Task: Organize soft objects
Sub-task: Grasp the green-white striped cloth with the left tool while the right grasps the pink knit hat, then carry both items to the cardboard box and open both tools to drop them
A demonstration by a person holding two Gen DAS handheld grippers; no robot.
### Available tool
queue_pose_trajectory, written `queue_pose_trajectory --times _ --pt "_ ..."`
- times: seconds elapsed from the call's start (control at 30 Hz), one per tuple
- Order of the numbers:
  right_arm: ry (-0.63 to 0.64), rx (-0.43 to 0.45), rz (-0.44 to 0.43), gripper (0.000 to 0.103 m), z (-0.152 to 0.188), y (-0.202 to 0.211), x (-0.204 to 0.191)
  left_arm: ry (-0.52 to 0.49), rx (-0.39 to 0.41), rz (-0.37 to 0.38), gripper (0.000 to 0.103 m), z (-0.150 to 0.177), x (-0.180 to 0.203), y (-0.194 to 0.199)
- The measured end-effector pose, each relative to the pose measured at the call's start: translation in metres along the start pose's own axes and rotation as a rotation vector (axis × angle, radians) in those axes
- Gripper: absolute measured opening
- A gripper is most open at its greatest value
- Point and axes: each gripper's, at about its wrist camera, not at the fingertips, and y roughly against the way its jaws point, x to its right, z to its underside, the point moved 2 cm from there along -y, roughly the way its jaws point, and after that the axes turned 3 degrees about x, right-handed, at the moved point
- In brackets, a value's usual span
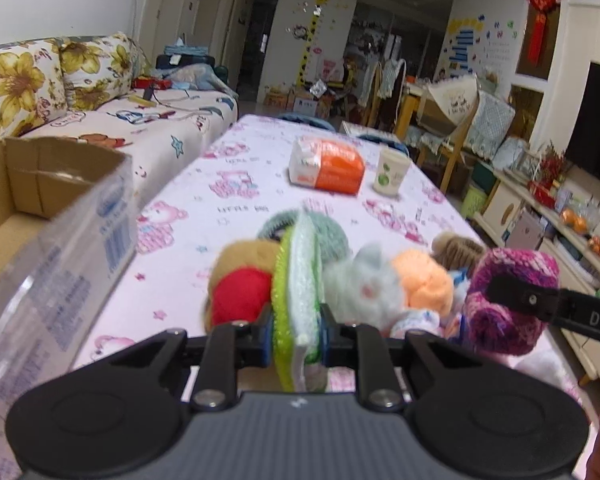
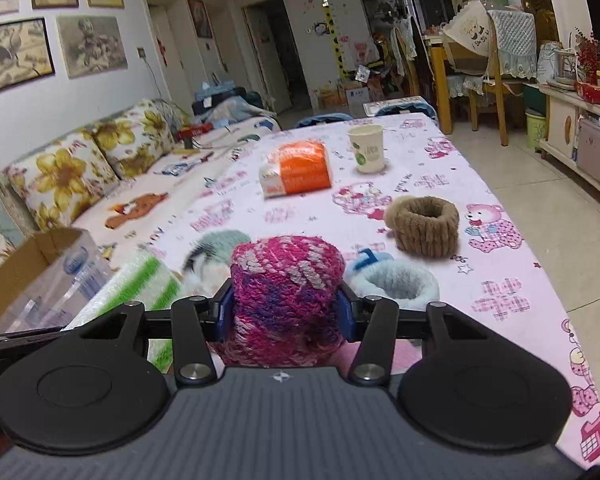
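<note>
**Both grippers loaded over the pink table**

At the far left stood an open cardboard box (image 1: 40,184), its near side covered in clear printed plastic, sitting at the table's left edge beside the flowered sofa (image 1: 24,88). The table (image 1: 236,184) wore a pink cloth printed with bears.

Next came the left gripper (image 1: 296,332), its two blue-padded fingers pinched narrow on a green-and-white scrubbing cloth (image 1: 298,276), which stood on edge between them and rose above the fingertips. Just behind it lay a heap of soft things: a brown plush with a red ball (image 1: 242,296) on the left of the cloth, a grey-green knitted ring (image 1: 332,236) further back, then a white fluffy piece (image 1: 364,284) touching an orange pompom (image 1: 422,280).

Farther along, a light blue fuzzy ring (image 2: 396,284) lay on the cloth, and beyond it a brown knitted ring (image 2: 426,224) stood apart near the table's right edge.

The right gripper (image 2: 286,308) was closed on a magenta-and-purple knitted roll (image 2: 286,280), held between its pads. From the left wrist camera the roll appeared at the right of the heap, gripped by a black finger.

Toward the far end of the table sat an orange-and-white tissue pack (image 1: 326,166) and, just to its right, a paper cup (image 1: 392,170).
</note>
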Motion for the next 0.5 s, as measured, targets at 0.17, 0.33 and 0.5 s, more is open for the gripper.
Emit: queue_pose_trajectory --times 0.17,0.33,0.5 --pt "-0.004 0.033 -0.051 0.061 -0.011 0.022 -0.022 0.010 0.071 -0.014 0.018 -0.014 -0.013 0.021" --pt "-0.017 0.019 -0.109 0.061 -0.016 0.023 -0.048 0.065 0.132 -0.031 0.018 -0.028 -0.035 0.039" --pt "-0.051 -0.026 -0.252 0.062 -0.022 0.018 -0.093 0.125 0.199 -0.099 0.018 -0.042 -0.063 0.058"
